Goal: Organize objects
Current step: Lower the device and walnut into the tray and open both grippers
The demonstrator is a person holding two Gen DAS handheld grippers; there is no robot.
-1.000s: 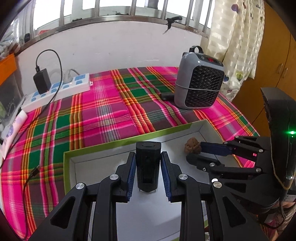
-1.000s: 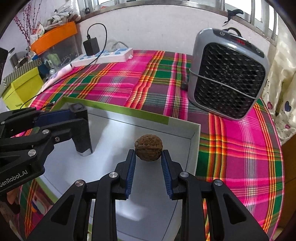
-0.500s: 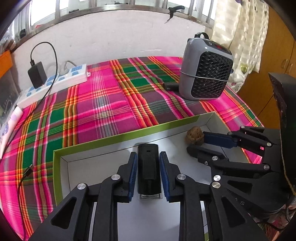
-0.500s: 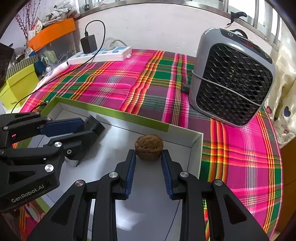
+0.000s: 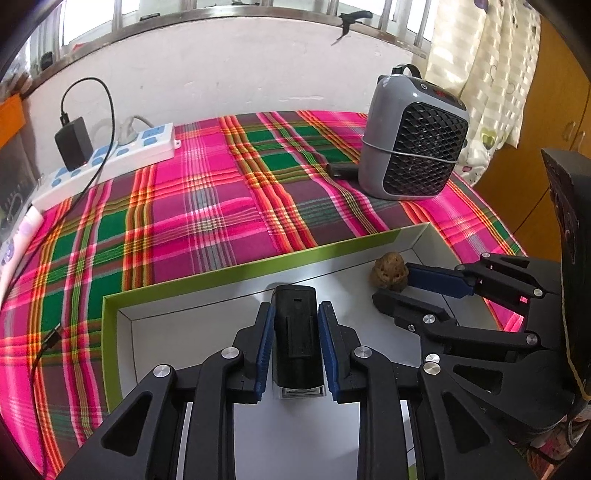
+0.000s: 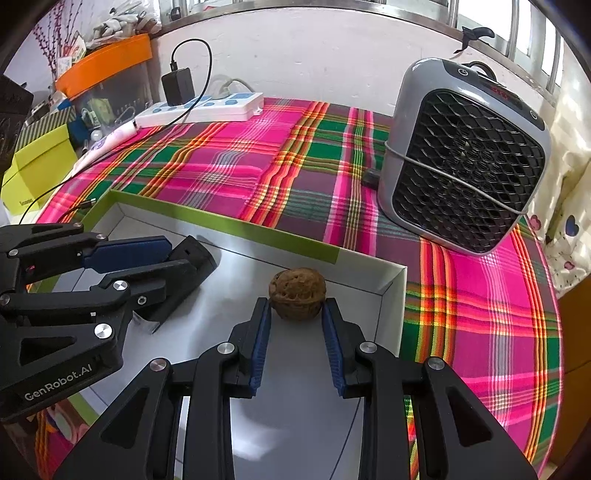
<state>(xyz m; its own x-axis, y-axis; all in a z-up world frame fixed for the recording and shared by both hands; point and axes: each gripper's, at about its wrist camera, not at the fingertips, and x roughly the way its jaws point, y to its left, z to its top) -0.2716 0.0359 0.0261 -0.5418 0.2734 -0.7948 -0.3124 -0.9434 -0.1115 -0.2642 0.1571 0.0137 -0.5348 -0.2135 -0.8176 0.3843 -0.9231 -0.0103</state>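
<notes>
Placing step, both items inside the green-rimmed box (image 5: pixel 110 325). Our left claw (image 5: pixel 295 347) grips the black device (image 5: pixel 297 343), lying flat btwn its pads. Right claw (image 6: pixel 297 332) pinches the walnut (image 6: pixel 297 293) at its tips, near box corner. Next, we judge: release both, back out w/o nudging.

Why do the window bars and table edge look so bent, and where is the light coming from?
Both wrist views use fisheye lenses, bending straight lines near the edges. Left view: daylight from the window overexposes the panes. Right view: the walnut and right gripper cast soft shadows on the tray.
</notes>
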